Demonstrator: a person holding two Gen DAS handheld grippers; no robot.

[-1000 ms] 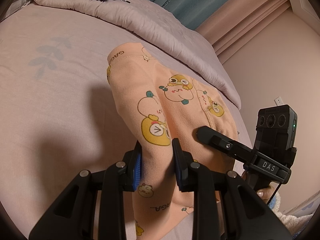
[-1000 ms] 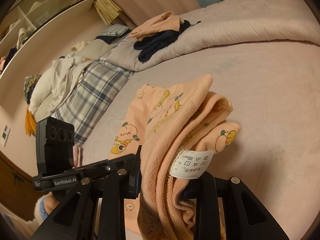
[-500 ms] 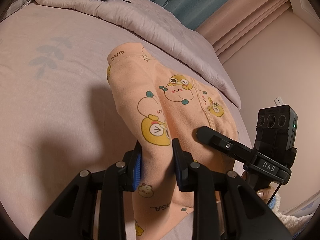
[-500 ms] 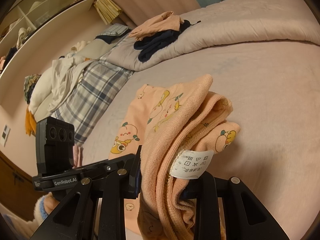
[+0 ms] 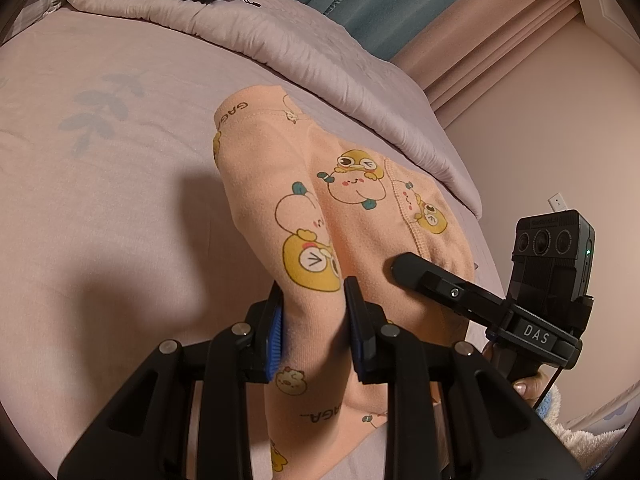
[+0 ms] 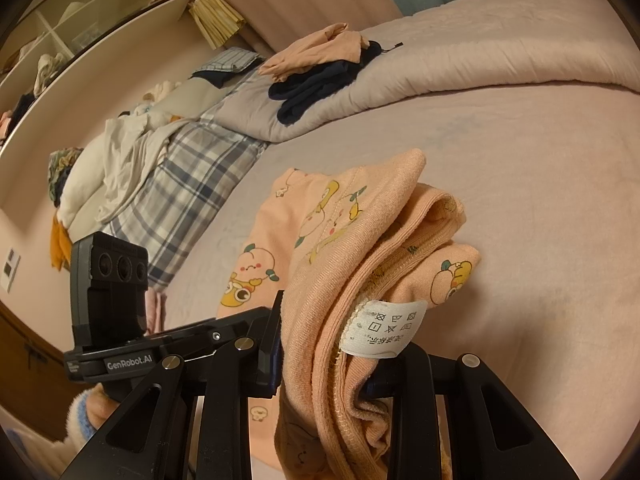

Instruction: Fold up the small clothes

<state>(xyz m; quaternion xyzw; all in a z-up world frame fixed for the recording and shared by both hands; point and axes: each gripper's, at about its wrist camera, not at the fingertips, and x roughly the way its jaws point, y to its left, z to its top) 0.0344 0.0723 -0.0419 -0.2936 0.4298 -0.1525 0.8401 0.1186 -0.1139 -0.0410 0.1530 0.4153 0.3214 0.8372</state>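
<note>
Peach cartoon-print garment [image 5: 360,216] clamped between both hand-held grippers, left [image 5: 314,328] and right [image 6: 332,344], above the bedsheet [image 5: 120,200].

One peach cartoon-print garment [image 5: 348,216], two grippers — left gripper [image 5: 314,334], right gripper [image 6: 332,354] — one care label [image 6: 384,330], one plaid pillow [image 6: 188,184], one bed [image 5: 120,200]

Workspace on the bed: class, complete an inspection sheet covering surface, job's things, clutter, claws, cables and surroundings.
Surface: pink bedsheet with faint leaf print.
Job's things: peach cartoon-print garment, bunched, care label showing.
Clutter: dark and peach clothes on the quilt; white laundry on a plaid blanket.
Claws: left claw and right claw each clamp the garment.
Cables: thin black lead below the right claw.
Surroundings: teal curtain, shelves.
</note>
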